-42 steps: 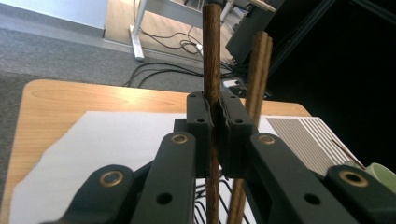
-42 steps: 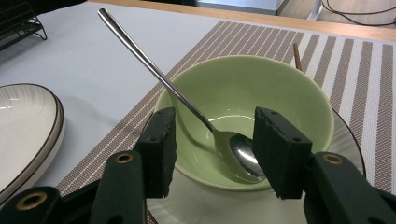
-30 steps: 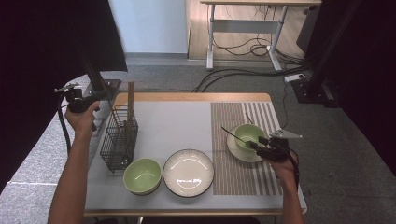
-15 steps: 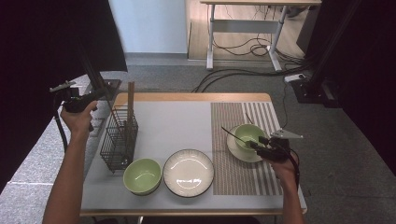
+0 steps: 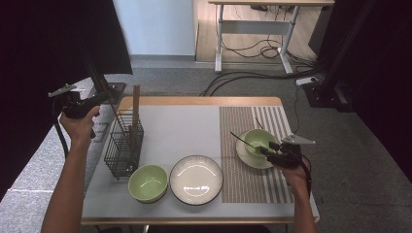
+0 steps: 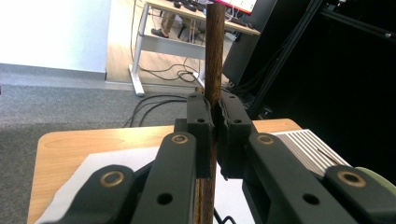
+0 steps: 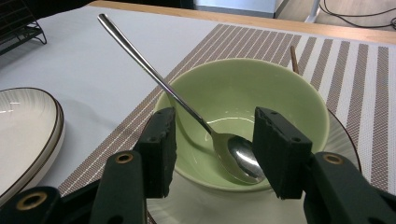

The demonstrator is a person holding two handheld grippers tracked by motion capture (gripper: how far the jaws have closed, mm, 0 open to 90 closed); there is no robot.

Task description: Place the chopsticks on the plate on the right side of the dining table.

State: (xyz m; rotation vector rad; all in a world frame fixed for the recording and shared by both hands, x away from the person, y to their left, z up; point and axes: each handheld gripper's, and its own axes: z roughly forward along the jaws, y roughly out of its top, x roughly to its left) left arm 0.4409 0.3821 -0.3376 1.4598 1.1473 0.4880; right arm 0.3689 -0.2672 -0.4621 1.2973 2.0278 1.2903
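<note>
We log: green bowl (image 7: 243,121) holds spoon (image 7: 187,107); our right gripper (image 7: 215,149) gapes; left gripper (image 6: 214,135) pinches wooden stick (image 6: 215,51) above wire basket (image 5: 124,145).

Both grippers (image 6: 212,123) (image 7: 212,144) have black jaws with brass-ringed screws, grey three-cornered top plates and black trailing cables; forearms are bare.

wooden stick (image 6: 215,60): top runs off at 12 o'clock, its lower end drops behind the jaws of the left gripper (image 6: 214,135) at 6 o'clock
white plate (image 7: 23,135): cut by the edge at 9 o'clock, about half showing
saucer (image 7: 343,140): mostly hidden under the green bowl (image 7: 243,116), near rim behind the jaws
thin stick (image 7: 294,59): lower part hidden behind the bowl rim at 1 o'clock
wire basket (image 7: 18,21): cropped at 10 o'clock
</note>
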